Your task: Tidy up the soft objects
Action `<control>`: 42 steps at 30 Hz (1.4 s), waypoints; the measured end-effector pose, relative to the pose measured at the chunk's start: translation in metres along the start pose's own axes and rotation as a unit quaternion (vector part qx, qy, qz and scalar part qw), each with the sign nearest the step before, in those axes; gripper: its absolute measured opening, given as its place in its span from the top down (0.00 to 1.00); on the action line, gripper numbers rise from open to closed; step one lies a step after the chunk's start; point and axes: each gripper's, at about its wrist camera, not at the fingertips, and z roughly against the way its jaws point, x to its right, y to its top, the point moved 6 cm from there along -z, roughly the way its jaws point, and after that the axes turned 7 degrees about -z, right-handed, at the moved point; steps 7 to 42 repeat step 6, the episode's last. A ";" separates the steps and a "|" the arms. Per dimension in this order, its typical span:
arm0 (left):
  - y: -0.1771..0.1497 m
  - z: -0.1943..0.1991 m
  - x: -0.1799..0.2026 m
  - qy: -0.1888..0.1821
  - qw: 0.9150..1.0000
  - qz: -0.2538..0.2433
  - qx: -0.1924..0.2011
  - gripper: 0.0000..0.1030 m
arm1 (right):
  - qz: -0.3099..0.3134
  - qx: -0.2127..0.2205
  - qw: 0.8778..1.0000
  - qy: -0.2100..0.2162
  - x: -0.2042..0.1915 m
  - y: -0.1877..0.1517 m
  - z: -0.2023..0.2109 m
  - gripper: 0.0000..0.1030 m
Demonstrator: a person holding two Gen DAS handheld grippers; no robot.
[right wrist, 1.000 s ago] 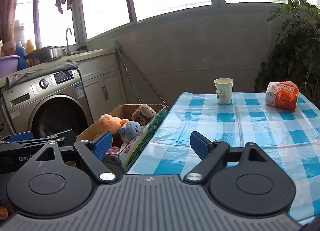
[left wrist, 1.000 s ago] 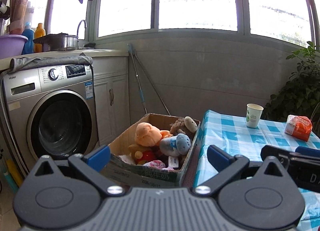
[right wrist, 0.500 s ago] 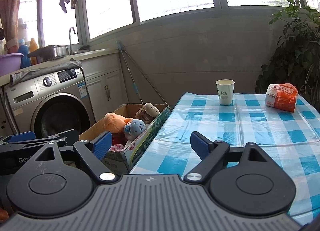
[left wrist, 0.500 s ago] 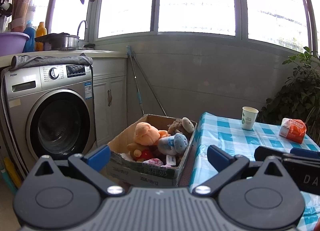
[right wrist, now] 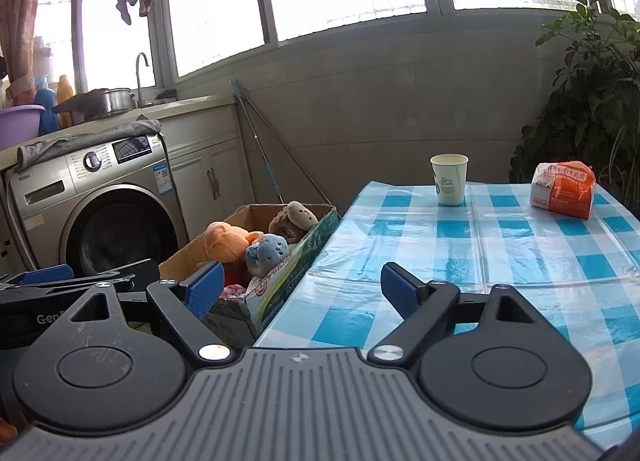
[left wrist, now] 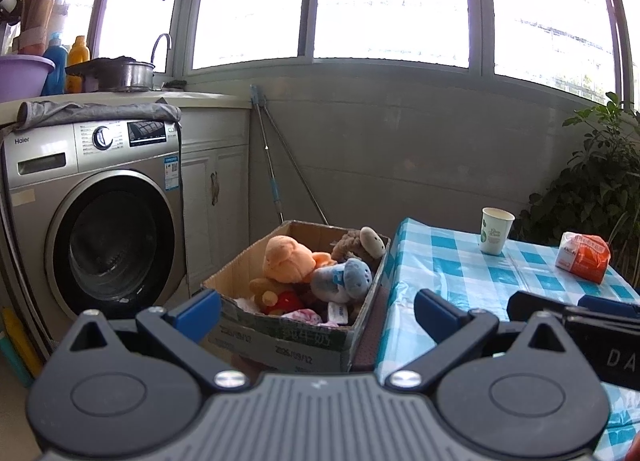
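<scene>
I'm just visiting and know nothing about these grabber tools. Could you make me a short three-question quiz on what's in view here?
1. True or false: the left gripper holds a toy.
2. Where do the plush toys sit: A) washing machine, B) cardboard box, C) table?
3. Name the two items on the table.

Key: 1 false, both it and the right gripper are open and empty. 2 B. 3 paper cup and orange packet.
</scene>
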 end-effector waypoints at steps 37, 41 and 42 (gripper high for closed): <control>-0.004 -0.014 0.017 -0.009 1.000 -0.004 -0.014 0.01 | -0.020 -0.001 1.000 -0.011 0.019 -0.003 -0.006 0.00; -0.004 -0.014 0.017 -0.009 1.000 -0.004 -0.014 0.01 | -0.020 -0.001 1.000 -0.011 0.019 -0.003 -0.006 0.00; -0.004 -0.014 0.017 -0.009 1.000 -0.004 -0.014 0.01 | -0.020 -0.001 1.000 -0.011 0.019 -0.003 -0.006 0.00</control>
